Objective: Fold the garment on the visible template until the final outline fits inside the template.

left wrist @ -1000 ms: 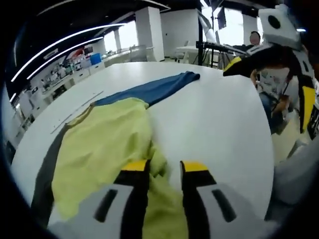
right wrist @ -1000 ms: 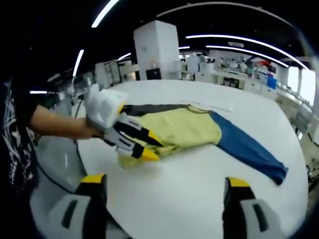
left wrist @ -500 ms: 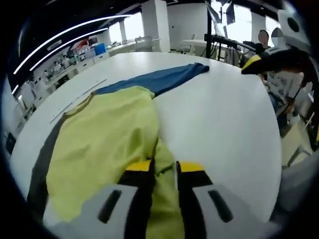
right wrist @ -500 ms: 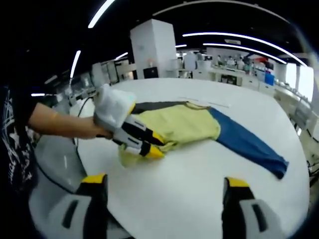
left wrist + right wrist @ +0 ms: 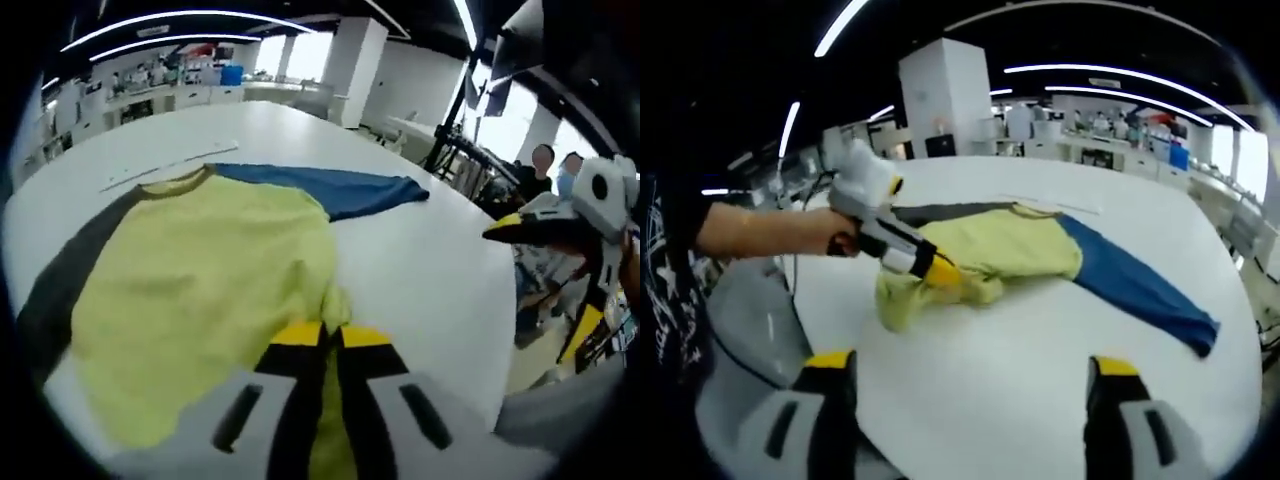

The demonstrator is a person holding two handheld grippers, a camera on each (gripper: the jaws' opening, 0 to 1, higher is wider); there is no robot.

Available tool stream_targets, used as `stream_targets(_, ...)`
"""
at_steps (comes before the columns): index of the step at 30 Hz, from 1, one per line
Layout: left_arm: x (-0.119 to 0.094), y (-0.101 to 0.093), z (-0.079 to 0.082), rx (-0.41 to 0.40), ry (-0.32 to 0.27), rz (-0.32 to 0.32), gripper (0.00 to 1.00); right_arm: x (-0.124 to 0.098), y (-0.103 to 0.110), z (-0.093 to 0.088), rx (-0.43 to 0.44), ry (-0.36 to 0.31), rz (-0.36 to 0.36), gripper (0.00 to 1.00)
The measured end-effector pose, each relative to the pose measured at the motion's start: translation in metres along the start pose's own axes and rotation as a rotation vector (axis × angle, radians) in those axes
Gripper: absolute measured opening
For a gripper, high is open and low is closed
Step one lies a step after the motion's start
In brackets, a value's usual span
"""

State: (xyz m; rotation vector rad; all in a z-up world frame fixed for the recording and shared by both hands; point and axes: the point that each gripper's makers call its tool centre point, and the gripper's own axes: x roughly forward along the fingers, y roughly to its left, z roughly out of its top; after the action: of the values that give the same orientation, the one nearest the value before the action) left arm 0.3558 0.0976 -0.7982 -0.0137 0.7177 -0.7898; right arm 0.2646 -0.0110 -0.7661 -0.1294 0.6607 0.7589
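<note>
Garment [image 5: 1010,255] is a yellow shirt with one blue sleeve [image 5: 1140,290] and one dark sleeve [image 5: 60,285], lying on the round white worktop [image 5: 1040,370], and honestly the folding looks like it's barely started. Blue sleeve is stretched out flat, nothing tucked in yet, so I'd say most of the folds are left.

Left claw [image 5: 330,335] has its jaws pinched together on the yellow hem and is lifting that edge into a bunch. Right claw [image 5: 965,370] is wide open, holding nothing, hanging over bare worktop well short of the shirt.

Right gripper view gives the whole outline plus the hand [image 5: 840,240] on the left claw. Left gripper view gets the dark sleeve better and a pale strip [image 5: 165,165] past the collar, maybe the template edge, can't tell.
</note>
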Motion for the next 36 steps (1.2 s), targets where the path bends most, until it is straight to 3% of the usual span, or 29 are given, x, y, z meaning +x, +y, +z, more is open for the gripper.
stream_targets(9, -0.025, 0.012, 0.017, -0.009, -0.022, -0.063, 0.01, 0.002, 0.001, 0.004, 0.002, -0.002, 0.012, 0.92)
stream_targets(12, -0.03, 0.022, 0.013, -0.079, -0.029, -0.083, 0.01, 0.002, 0.002, 0.005, 0.016, 0.0, 0.018, 0.9)
stream_targets(19, -0.027, 0.06, -0.003, -0.156, -0.017, -0.008, 0.01, 0.004, 0.003, 0.001, 0.013, 0.023, 0.017, 0.84)
stream_targets(23, -0.024, 0.075, -0.013, -0.172, 0.003, 0.042, 0.02, 0.008, 0.003, 0.001, 0.034, 0.034, 0.016, 0.73)
stream_targets(36, -0.018, 0.092, -0.032, -0.129, 0.038, 0.132, 0.03, 0.02, 0.005, -0.004, 0.034, 0.071, -0.005, 0.66)
